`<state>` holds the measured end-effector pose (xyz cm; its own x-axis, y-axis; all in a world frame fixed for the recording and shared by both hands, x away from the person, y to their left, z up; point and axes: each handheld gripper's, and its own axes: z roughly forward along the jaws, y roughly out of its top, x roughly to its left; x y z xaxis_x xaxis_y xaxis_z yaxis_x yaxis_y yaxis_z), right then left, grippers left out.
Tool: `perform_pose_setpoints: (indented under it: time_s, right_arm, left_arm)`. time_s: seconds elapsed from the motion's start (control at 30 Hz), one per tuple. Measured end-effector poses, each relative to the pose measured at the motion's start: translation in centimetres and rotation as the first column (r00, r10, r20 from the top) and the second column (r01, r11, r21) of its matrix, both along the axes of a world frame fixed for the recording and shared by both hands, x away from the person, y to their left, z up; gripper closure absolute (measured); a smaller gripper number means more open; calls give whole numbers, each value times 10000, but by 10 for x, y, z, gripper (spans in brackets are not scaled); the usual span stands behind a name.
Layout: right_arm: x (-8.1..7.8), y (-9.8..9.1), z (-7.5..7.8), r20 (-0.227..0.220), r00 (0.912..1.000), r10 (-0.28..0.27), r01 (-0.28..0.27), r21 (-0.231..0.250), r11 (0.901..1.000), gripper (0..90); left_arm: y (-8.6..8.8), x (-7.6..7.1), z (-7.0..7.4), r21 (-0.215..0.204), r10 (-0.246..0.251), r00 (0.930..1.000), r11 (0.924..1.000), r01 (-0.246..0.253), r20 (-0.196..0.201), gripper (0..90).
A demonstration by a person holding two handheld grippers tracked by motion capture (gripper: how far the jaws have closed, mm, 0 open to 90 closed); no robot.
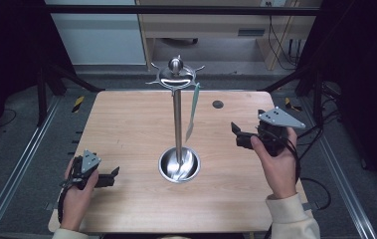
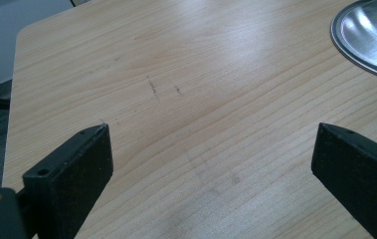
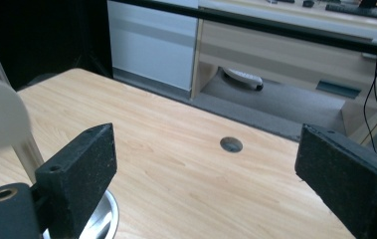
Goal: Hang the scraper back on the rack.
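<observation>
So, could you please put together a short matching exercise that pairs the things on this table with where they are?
Things:
1. left gripper
2. right gripper
3. pale utensil
4. round hole

Places:
A. hanging from a hook at the top of the metal stand
B. in the wooden table top, towards the far edge, right of the stand's pole
C. near the table's front left corner, jaws open
D. right of the stand, held above the table, jaws open

Pairs: 1-C, 2-D, 3-A, 4-B
</observation>
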<state>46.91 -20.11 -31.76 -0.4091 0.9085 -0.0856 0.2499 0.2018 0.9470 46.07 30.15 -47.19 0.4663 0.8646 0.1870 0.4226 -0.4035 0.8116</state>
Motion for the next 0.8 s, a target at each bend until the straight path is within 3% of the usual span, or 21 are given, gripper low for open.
perform_pose_setpoints:
  time_s: [0.4, 0.63, 0.8]
  right_arm:
    - [3, -1, -40, -568, 9982, -193, 191, -30, 9998, 104]
    - [7, 2, -62, -913, 9953, -327, 292, -394, 9988, 105]
    - [10, 1, -89, -1289, 9906, -468, 399, -551, 9977, 105]
  left_arm:
    - [0, 0, 0, -38, 5, 10000, 10000, -4, 25, 26]
    - [0, 1, 0, -20, 12, 10000, 10000, -12, 15, 26]
    - [1, 2, 1, -138, 13, 10000, 9999, -12, 61, 26]
